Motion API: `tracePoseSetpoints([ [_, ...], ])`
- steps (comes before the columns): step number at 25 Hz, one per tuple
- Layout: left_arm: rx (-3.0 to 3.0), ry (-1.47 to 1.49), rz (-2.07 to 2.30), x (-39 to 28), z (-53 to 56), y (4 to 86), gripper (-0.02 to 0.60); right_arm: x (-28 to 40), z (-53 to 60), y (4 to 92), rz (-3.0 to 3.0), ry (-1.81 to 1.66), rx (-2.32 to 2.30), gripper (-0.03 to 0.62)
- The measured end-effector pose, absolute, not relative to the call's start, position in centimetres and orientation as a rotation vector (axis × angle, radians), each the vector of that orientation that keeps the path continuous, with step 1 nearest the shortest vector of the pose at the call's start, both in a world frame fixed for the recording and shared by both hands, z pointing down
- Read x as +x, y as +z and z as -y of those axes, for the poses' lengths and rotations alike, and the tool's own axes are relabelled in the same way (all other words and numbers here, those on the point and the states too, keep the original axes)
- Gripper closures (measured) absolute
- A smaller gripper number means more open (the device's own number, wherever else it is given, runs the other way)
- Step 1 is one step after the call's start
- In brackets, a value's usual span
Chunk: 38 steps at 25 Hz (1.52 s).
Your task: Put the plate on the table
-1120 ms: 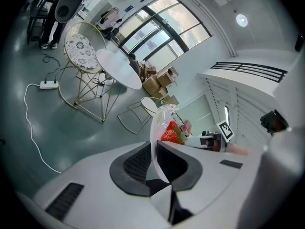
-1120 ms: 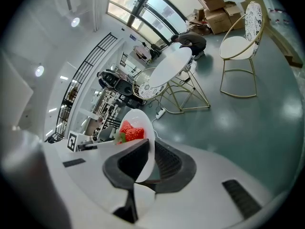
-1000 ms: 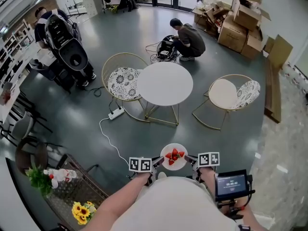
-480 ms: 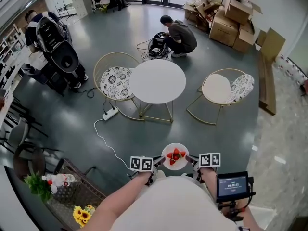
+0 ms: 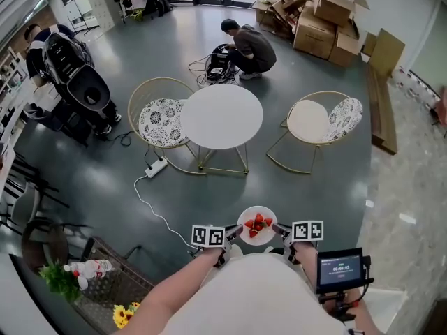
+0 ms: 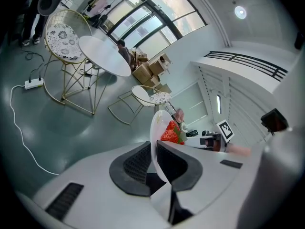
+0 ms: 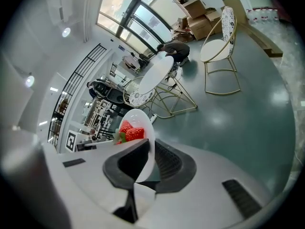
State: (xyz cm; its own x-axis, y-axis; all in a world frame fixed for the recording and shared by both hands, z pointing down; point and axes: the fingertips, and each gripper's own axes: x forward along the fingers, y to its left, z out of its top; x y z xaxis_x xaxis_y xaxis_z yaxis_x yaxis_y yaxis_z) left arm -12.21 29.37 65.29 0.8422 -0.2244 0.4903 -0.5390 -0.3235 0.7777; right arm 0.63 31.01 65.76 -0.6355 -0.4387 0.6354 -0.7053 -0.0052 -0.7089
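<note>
Plate (image 5: 256, 234) with strawberries (image 5: 257, 223) is carried in the air close in front of the torso, held level between the two grippers, well short of the table (image 5: 221, 115). Left gripper (image 5: 236, 233) is clamped on the plate's left rim; in the left gripper view the rim passes edge-on between the closed pads. Right gripper (image 5: 279, 231) is clamped the same way on the right rim, confirmed in the right gripper view. Both forearms are tucked in near the body with elbows bent, marker cubes facing up, jaws pointing inward at each other across the plate. Change over the last second: the plate keeps the same place relative to the body, while the floor scene shifts. The cart (image 5: 105, 274) at near left slides toward the bottom edge, and the table drifts left in the head view and reads slightly larger. Judgement: the person is walking toward the table, so this is the carry stage and placement has not begun. Bare floor with a power strip (image 5: 155, 167) and its cable lies between body and table. The table is flanked by a left chair (image 5: 162, 121) and a right chair (image 5: 321, 123). Beyond it a person (image 5: 246, 44) crouches, with boxes (image 5: 328, 19) at far right.
</note>
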Motion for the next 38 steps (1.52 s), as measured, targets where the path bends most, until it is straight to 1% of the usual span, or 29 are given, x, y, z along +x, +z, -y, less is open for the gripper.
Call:
tracePoseSetpoints([
  [10,1.902,0.347,0.582,-12.7,-27.9,65.8,0.556,0.4,-29.4,66.4,2.043,1.673,1.191,0.563],
  [17,1.905,0.296,0.647,-13.7,-25.6,64.1,0.556,-0.6,-26.0,65.0,2.103,1.613,1.125,0.563],
  [20,1.89,0.3,0.643,-13.3,-26.1,64.3,0.555,-0.3,-26.4,64.6,2.092,1.6,1.12,0.563],
  [34,1.867,0.339,0.67,-15.2,-27.3,64.3,0.556,-2.3,-27.8,65.1,2.089,1.658,1.093,0.563],
  [36,1.865,0.34,0.685,-14.7,-26.4,64.2,0.556,-1.8,-26.8,65.1,2.096,1.66,1.077,0.563],
  [38,1.856,0.341,0.704,-12.1,-23.7,64.1,0.555,0.8,-23.9,65.1,2.1,1.667,1.051,0.563],
])
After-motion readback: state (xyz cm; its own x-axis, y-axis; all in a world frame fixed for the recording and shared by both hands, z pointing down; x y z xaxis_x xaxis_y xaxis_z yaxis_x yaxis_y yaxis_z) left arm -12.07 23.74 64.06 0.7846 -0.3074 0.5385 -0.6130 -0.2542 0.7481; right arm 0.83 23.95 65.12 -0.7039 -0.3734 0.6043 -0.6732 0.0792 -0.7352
